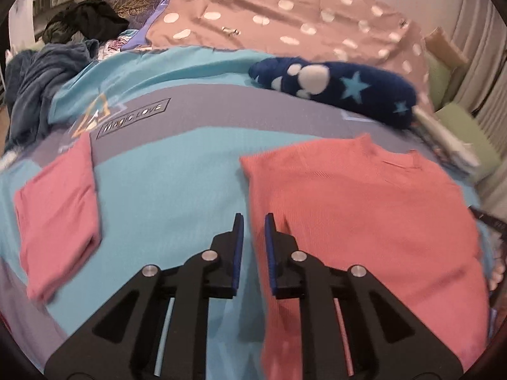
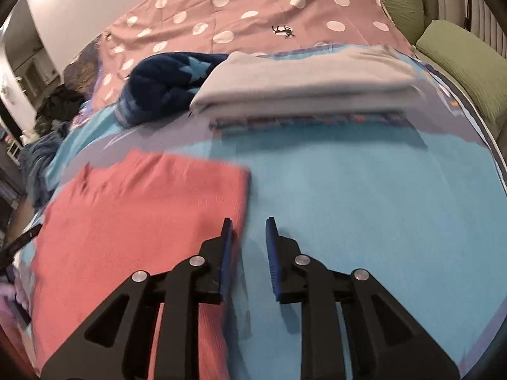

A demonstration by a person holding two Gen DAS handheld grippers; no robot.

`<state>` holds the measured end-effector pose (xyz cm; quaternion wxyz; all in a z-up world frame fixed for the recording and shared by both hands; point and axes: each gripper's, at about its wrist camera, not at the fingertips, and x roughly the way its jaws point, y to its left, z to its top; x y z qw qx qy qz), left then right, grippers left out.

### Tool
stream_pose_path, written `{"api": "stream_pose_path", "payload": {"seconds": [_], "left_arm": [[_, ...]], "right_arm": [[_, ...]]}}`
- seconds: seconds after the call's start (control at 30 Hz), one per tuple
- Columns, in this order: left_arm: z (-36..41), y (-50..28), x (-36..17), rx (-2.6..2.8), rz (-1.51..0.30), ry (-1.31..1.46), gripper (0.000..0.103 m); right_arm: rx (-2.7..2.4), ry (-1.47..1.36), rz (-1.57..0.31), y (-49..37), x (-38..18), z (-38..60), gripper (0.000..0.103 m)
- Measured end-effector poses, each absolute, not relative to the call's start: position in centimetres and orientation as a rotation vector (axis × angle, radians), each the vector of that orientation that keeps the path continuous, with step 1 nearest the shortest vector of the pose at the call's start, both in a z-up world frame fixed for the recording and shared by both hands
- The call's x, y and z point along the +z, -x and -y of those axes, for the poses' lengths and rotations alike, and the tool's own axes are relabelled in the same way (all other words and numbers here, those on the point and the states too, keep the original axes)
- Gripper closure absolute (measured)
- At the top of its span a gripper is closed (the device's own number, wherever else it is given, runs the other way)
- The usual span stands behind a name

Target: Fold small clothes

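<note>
A bed with a blue and grey bedspread (image 1: pixel 164 171) carries the clothes. The coral top (image 1: pixel 364 209) lies flat near its front edge, sides folded in to a long rectangle, neckline toward the far edge. A folded pink garment (image 1: pixel 57 218) lies toward the left edge. The left gripper (image 1: pixel 254 218) hangs over the top's left edge, the right gripper (image 2: pixel 247 221) over its right edge; both stand slightly apart, gripping nothing.
</note>
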<state>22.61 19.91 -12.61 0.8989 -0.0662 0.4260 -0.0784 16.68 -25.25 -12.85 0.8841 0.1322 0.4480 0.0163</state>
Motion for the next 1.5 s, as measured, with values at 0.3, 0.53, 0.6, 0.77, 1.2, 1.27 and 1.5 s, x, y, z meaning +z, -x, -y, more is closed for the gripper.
{"api": "stream_pose_path", "payload": {"seconds": [0.3,0.53,0.6,0.77,1.2,1.27,1.5], "left_arm": [[-18.9,-11.0,-12.8,-0.321,-0.888,0.166,0.06],[-19.5,-4.6,-14.8,-0.406,-0.925,0.265,0.059],[-20.0,-2.7,-14.9,-0.438,-0.935,0.294,0.059],[-20.4,2.1,-15.1,-0.501,-0.946,0.318,0.059],[-19.9,9.2,-16.2,-0.676,-0.966,0.474,0.059],[-19.9,8.8,-16.5,-0.702,-0.96,0.51,0.06],[-19.2,7.2,-17.3,-0.751,-0.958,0.601,0.094]], "right_arm": [[0.1,-0.325,-0.906,-5.6,-13.2,23.6,0.073],[0.159,-0.375,-0.918,1.3,-13.2,22.3,0.069],[0.177,-0.386,-0.916,3.6,-13.3,21.9,0.069],[0.22,-0.451,-0.915,8.9,-13.4,21.9,0.069],[0.333,-0.62,-0.93,19.2,-13.8,21.8,0.069],[0.348,-0.655,-0.922,19.5,-14.3,21.9,0.068],[0.471,-0.763,-0.91,17.4,-14.8,21.1,0.066]]}}
